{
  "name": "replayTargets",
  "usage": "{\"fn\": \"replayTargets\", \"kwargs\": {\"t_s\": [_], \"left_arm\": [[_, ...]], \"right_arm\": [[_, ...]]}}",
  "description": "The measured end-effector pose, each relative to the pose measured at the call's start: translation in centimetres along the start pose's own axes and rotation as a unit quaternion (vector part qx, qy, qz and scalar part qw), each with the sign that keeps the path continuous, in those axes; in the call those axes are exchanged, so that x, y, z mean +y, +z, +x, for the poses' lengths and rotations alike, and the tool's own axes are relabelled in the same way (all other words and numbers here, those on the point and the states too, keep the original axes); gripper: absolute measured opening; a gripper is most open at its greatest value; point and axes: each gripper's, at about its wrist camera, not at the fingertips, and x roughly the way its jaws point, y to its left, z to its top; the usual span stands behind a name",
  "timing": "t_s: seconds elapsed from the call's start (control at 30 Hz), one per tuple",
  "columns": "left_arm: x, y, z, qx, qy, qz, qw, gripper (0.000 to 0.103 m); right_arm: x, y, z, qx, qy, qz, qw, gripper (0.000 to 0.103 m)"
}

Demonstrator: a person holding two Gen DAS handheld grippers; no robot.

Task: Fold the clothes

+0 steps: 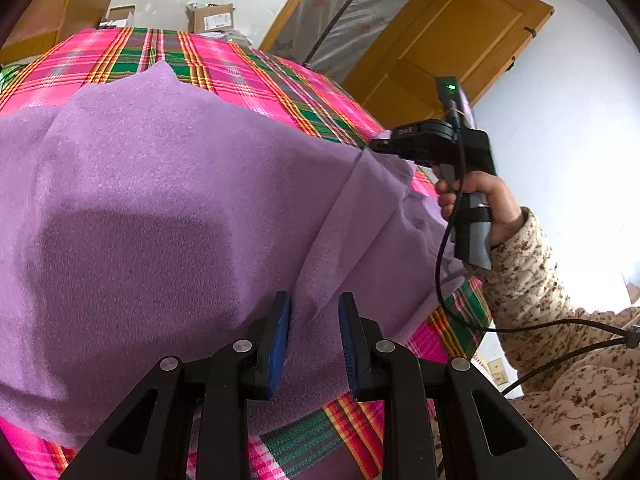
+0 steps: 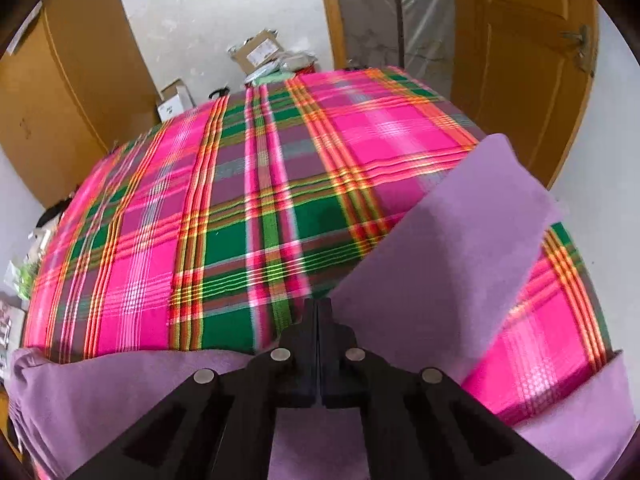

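Purple fleece garment (image 1: 168, 208) spread over pink-green plaid cloth (image 1: 248, 68). Left gripper (image 1: 314, 312) near, blue pads apart, fold of fleece between, contact unclear. Right gripper (image 1: 380, 146) at garment's right edge, gripped by hand (image 1: 492, 204) in floral sleeve (image 1: 528, 280). Wooden door (image 1: 452, 40) far right.

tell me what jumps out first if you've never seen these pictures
The loud pink and green plaid cloth covering the whole table grabs the eye first. Next is the purple garment spread across it, with a strip of it rising at the right in the right wrist view. Behind, yellow wooden doors frame the room.
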Motion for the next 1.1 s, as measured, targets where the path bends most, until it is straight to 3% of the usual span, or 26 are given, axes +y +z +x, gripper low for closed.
{"fn": "replayTargets", "kwargs": {"t_s": [0.17,0.37,0.5,0.83,1.1], "left_arm": [[-0.3,0.2,0.2,0.001,0.009,0.006,0.9999,0.024],[-0.5,0.6,0.9,0.000,0.015,0.010,0.9998,0.024],[-1.0,2.5,2.2,0.010,0.024,0.040,0.9989,0.024],[-2.4,6.3,7.1,0.047,-0.023,0.054,0.9972,0.024],[-5.6,5.3,6.9,0.020,-0.062,0.112,0.9915,0.024]], "right_arm": [[-1.1,-0.8,-1.6,-0.014,0.020,0.007,1.000,0.000],[-1.2,-1.6,-1.5,0.006,0.044,0.013,0.999,0.000],[-1.6,-3.2,-1.8,0.022,0.063,0.021,0.998,0.001],[-3.8,-5.3,-5.0,0.008,0.065,0.028,0.997,0.002],[-4.0,-5.7,-5.8,-0.003,0.084,0.025,0.996,0.002]]}}
